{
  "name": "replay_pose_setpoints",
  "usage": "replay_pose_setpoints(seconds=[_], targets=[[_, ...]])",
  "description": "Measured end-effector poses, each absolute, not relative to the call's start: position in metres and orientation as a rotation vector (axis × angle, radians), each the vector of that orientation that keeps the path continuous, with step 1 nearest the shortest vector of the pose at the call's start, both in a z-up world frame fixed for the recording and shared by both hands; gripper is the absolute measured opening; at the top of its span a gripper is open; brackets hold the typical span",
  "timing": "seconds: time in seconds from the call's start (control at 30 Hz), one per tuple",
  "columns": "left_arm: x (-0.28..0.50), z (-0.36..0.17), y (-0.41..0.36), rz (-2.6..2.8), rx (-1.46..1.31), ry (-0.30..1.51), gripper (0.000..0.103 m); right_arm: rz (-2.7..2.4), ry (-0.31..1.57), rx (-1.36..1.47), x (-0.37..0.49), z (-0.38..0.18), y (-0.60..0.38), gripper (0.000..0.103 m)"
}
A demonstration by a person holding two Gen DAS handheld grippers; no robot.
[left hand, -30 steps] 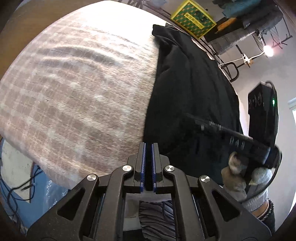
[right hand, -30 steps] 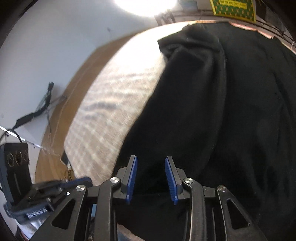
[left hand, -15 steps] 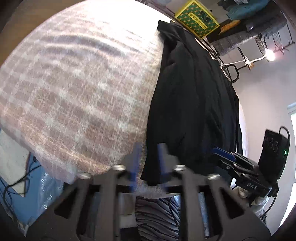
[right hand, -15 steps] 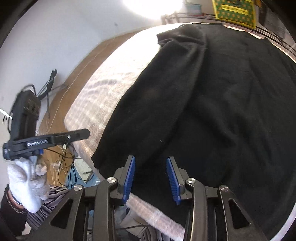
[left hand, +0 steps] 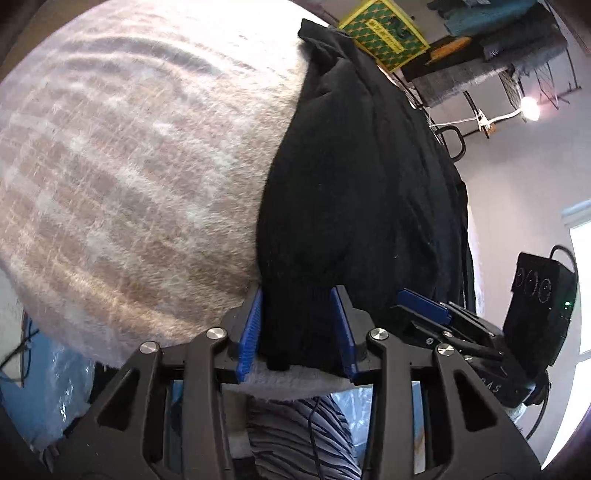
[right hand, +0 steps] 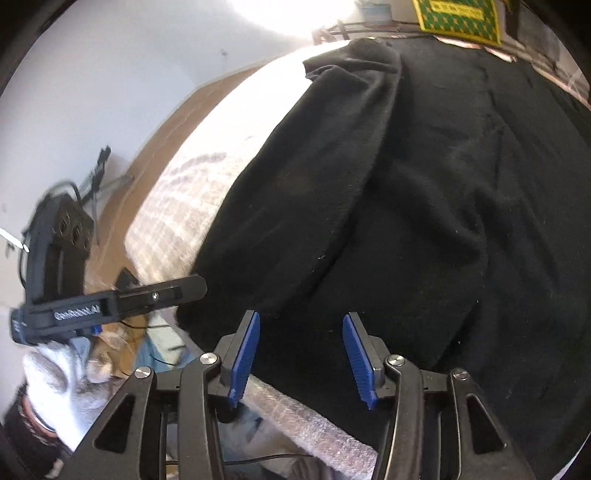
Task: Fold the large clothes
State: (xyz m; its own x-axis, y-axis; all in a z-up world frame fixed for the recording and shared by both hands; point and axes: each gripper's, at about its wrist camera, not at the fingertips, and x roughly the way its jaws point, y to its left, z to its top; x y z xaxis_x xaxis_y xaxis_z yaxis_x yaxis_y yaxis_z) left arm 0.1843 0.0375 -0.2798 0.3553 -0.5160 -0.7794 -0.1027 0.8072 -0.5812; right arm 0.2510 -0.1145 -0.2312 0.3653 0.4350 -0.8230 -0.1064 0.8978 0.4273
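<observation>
A large black garment lies spread over a pink-and-white checked blanket on a bed. Its near ribbed corner sits between the blue pads of my left gripper; the jaws are closing and the cloth fills the gap. In the right wrist view the black garment covers most of the bed. My right gripper hovers over its near edge, jaws opening, with cloth under the pads but none pinched. A gloved hand holds the left gripper's body at the left.
A yellow-green box and a rack of folded clothes stand beyond the bed's far end, with a lamp to the right. Blue plastic and cables lie below the bed's near edge. A brown floor strip runs along the bed's left side.
My left gripper went from shut and empty to open, then dropped onto the garment's near corner and narrowed around it. My right gripper shifted over the near edge and its jaws widened.
</observation>
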Motion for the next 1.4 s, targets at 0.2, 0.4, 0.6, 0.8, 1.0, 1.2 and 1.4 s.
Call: replay_pose_setpoints(seconds=[0.2,0.4,0.6,0.8,1.0,1.2,1.4], targets=[[0.175,-0.275,0.037,-0.277,-0.644,1.142,0.007,0.292,1.152,0.218,0.254,-0.231,-0.108,0.020],[0.144,-0.255,0.043,-0.257,-0.688,1.041,0.006,0.343,1.192,0.215,0.253,-0.222,-0.122,0.030],[0.141,-0.277,0.050,-0.214,-0.737,1.059,0.006,0.373,1.052,0.181,0.284,-0.158,-0.146,0.037],[0.151,-0.283,0.036,-0.206,-0.687,1.073,0.006,0.397,0.975,0.078,0.384,-0.118,-0.128,0.038],[0.159,-0.291,0.040,-0.186,-0.717,1.086,0.007,0.362,0.979,0.102,0.488,-0.128,-0.099,0.060],[0.155,-0.289,0.038,-0.194,-0.679,1.083,0.008,0.254,1.046,-0.028,0.557,-0.168,-0.063,0.059],[0.158,-0.292,0.042,-0.212,-0.703,1.087,0.008,0.149,1.085,-0.173,0.604,-0.202,-0.048,0.052]])
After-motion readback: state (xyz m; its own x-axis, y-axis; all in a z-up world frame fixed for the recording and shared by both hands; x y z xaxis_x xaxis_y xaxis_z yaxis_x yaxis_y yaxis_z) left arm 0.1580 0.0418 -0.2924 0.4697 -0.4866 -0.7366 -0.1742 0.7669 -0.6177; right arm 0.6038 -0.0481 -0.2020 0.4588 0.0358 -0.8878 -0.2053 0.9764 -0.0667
